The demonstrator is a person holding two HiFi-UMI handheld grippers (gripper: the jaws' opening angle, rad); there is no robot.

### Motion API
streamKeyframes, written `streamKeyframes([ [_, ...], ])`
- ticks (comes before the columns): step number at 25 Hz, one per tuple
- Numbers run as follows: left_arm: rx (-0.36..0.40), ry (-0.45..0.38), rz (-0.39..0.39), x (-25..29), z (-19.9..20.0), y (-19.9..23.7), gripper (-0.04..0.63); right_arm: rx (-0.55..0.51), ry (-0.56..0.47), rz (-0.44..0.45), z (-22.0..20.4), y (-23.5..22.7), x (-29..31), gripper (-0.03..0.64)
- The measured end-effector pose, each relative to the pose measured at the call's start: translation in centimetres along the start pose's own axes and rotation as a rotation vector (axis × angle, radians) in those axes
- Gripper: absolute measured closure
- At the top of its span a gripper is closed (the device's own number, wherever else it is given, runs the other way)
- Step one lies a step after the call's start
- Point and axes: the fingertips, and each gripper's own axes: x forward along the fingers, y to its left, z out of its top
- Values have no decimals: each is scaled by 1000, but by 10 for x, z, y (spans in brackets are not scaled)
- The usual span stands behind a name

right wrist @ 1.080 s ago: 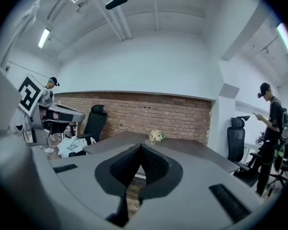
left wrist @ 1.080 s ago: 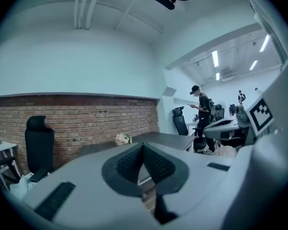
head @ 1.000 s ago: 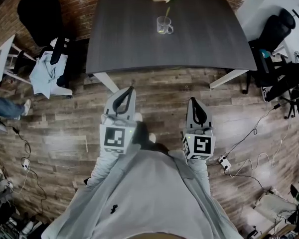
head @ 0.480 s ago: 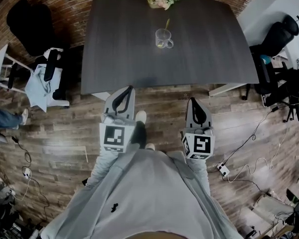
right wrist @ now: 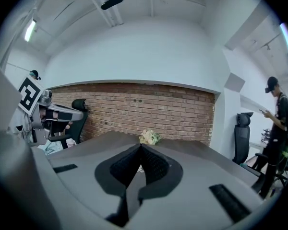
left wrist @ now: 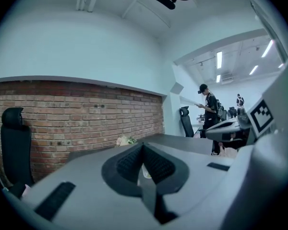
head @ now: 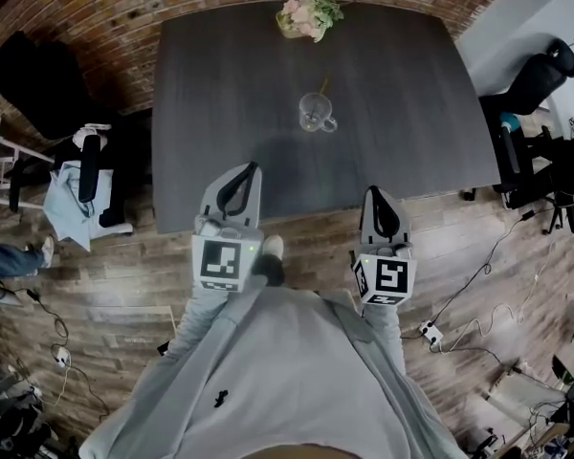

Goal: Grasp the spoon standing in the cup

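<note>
A clear glass cup (head: 316, 113) stands mid-table on the dark grey table (head: 220, 84), with a thin yellowish spoon (head: 322, 86) leaning out of it toward the far side. In the head view my left gripper (head: 252, 167) reaches over the table's near edge, its jaws together and empty. My right gripper (head: 375, 191) sits at the same edge, farther right, also shut with nothing in it. Both are well short of the cup. In the left gripper view the left gripper (left wrist: 143, 145) hides most of the cup. The right gripper (right wrist: 140, 145) does the same in the right gripper view.
A bunch of flowers (head: 306, 14) sits at the table's far edge by the brick wall (head: 96, 8). Black chairs (head: 38, 89) stand left and a black chair (head: 540, 70) right. Cables (head: 478, 285) trail over the wooden floor. A person (left wrist: 209, 111) stands beyond the table.
The table, cup and flowers have slid down the head view toward me. Both grippers now reach the table's near edge instead of hanging over the floor. Their jaws have stayed together.
</note>
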Motion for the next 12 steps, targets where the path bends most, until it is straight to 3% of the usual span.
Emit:
streamKeyframes([
  [12, -42, 52, -53, 52, -17, 25, 577, 13, 67, -36, -7, -8, 51, 600],
])
